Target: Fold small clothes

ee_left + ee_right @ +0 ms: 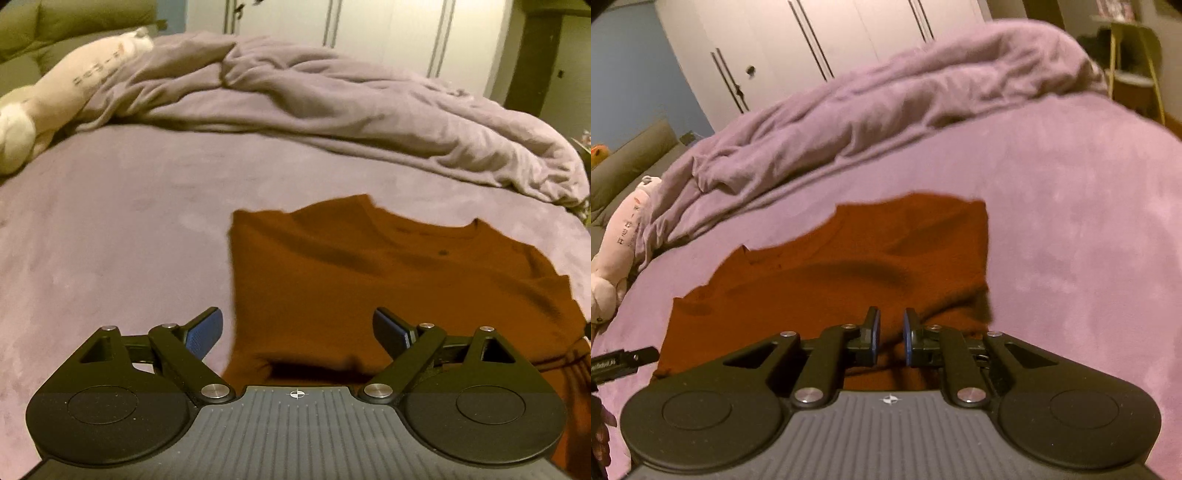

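Note:
A rust-brown shirt [369,280] lies partly folded on the purple bed; it also shows in the right wrist view [849,273]. My left gripper [297,332] is open wide and empty, just above the shirt's near left edge. My right gripper [890,332] hovers over the shirt's near right part. Its blue pads [874,332] stand a narrow gap apart with nothing visibly clamped between them. Cloth lies below them.
A rumpled purple duvet [332,103] is heaped along the back of the bed sheet [110,240]. A pale plush toy [55,99] lies at the far left. White wardrobe doors [820,44] stand behind. A chair [1134,62] stands far right.

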`<state>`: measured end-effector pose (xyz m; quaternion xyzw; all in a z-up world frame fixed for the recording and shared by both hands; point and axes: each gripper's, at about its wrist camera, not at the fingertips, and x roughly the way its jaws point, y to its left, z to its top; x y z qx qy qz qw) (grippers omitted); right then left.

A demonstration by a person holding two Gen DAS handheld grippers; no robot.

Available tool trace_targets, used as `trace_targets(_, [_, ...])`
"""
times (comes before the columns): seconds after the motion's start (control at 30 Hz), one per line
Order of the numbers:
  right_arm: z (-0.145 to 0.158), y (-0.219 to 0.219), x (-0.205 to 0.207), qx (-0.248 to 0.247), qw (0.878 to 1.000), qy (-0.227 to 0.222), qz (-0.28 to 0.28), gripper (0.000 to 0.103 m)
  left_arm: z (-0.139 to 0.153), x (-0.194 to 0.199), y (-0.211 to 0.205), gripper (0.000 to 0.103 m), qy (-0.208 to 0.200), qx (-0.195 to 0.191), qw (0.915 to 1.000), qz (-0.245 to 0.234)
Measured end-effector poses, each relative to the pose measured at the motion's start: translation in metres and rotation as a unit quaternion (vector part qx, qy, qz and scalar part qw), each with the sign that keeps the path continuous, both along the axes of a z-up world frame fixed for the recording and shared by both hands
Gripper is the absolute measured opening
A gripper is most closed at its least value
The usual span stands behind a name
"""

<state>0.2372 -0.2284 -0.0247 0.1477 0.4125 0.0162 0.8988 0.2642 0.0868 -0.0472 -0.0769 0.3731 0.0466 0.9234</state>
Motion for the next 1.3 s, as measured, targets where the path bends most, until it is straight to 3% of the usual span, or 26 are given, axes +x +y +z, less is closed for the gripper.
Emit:
trace_targets(0.13, [-0.005,0.022,0.024,-0.040,0.999,-0.019,0.029,0.020,-0.011,0.016,-0.019,0.094,-0.001,0.004,0.9999,-0.010])
trace_targets(0.23, [-0.026,0.045,0.049,-0.094,0.994,-0.010,0.054,0.020,-0.029,0.027,-0.027,0.094,0.019,0.006,0.9998,-0.008])
trace_targets(0.4, [-0.067,0.065,0.065,-0.191,0.975,0.003,0.111,0.020,-0.045,0.020,-0.040,0.096,0.010,0.074,0.9964,-0.041])
trace_targets(0.5, [-0.072,0.068,0.062,-0.230,0.965,-0.008,0.125,0.025,-0.046,0.020,-0.036,0.097,0.009,0.068,0.9967,-0.043])
trace_targets(0.63, [-0.063,0.059,0.060,-0.215,0.970,0.011,0.112,0.034,-0.033,0.009,-0.029,0.097,0.027,0.055,0.9975,-0.036])
trace_targets(0.73, [-0.042,0.038,0.041,-0.162,0.983,0.032,0.076,0.034,-0.023,-0.020,-0.021,0.097,0.028,0.060,0.9969,-0.042])
trace_targets(0.8, [-0.027,0.023,0.014,-0.117,0.991,0.033,0.052,0.034,-0.022,-0.044,-0.014,0.097,0.037,0.060,0.9966,-0.042])
trace_targets(0.9, [-0.005,0.008,-0.044,-0.090,0.995,0.041,0.018,0.051,-0.022,-0.083,-0.005,0.097,0.060,0.054,0.9961,-0.036])
trace_targets(0.97, [0.005,0.001,-0.083,-0.069,0.997,0.041,0.010,0.054,-0.021,-0.109,0.001,0.097,0.069,0.042,0.9961,-0.036])
trace_targets(1.03, [0.012,-0.005,-0.124,-0.051,0.997,0.049,0.002,0.068,-0.021,-0.134,0.004,0.097,0.084,0.034,0.9954,-0.033])
trace_targets(1.07, [0.014,-0.008,-0.141,-0.045,0.998,0.054,0.002,0.071,-0.023,-0.146,0.006,0.097,0.092,0.029,0.9949,-0.032])
trace_targets(1.17, [0.016,-0.016,-0.185,-0.026,0.997,0.071,0.000,0.071,-0.027,-0.174,0.009,0.097,0.104,0.017,0.9938,-0.035])
trace_targets(1.3, [0.016,-0.021,-0.216,-0.030,0.996,0.081,0.003,0.071,-0.029,-0.197,0.011,0.097,0.113,0.038,0.9924,-0.030])
